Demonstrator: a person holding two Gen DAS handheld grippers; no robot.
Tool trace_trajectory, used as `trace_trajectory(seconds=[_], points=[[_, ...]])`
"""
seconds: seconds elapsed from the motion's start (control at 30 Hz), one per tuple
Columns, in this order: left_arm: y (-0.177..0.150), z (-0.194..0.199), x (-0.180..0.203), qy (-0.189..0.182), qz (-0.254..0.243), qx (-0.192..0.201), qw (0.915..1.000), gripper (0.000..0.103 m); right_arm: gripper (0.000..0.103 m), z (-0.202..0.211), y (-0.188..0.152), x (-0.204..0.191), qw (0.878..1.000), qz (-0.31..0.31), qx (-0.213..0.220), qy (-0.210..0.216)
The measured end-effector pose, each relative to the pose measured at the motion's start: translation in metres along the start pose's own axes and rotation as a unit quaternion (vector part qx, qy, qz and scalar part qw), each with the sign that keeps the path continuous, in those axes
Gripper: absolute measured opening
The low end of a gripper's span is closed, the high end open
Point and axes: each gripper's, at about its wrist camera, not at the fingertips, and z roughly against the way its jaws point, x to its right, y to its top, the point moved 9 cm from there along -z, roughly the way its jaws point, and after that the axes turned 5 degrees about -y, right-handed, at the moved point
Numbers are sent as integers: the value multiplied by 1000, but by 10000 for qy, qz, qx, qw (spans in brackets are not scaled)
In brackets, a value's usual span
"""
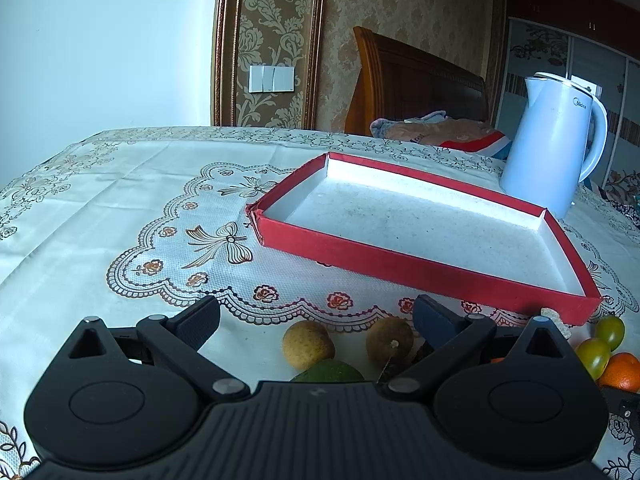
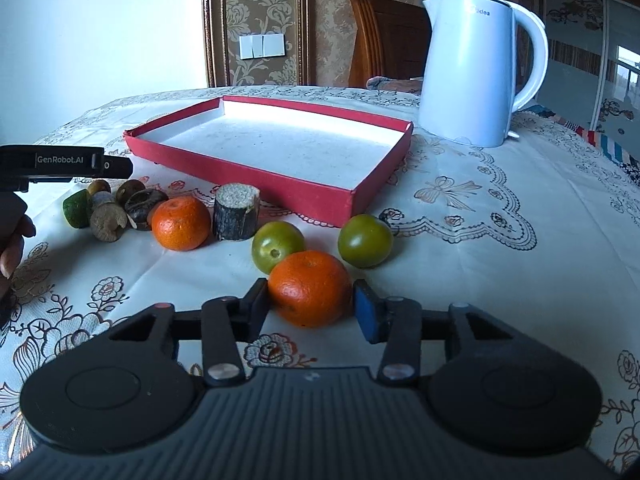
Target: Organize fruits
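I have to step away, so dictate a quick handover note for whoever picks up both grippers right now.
Right gripper: open, fingers either side of the near orange, not clamped yet.
Left gripper: open and empty, above two brown longans and a green lime.
Red tray: holds no fruit.
On the tablecloth in front of it: second orange, two green fruits, a cut cane stub, a cluster of small brown fruits.
Done: nothing sorted. Left: all fruit.
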Motion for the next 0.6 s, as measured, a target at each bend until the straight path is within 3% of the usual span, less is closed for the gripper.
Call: trace_trajectory(seconds=[0.27,0.47,0.6], points=[[0,39,-8,4,-227,414,9989,103,41,1,1,2,10000,-44,28,44],[-15,60,-9,295,-1111,391,9926,103,41,1,1,4,9998,-128,42,113],[-20,55,-12,318,-1281,239,9910,103,41,1,1,4,9999,-116,47,105]])
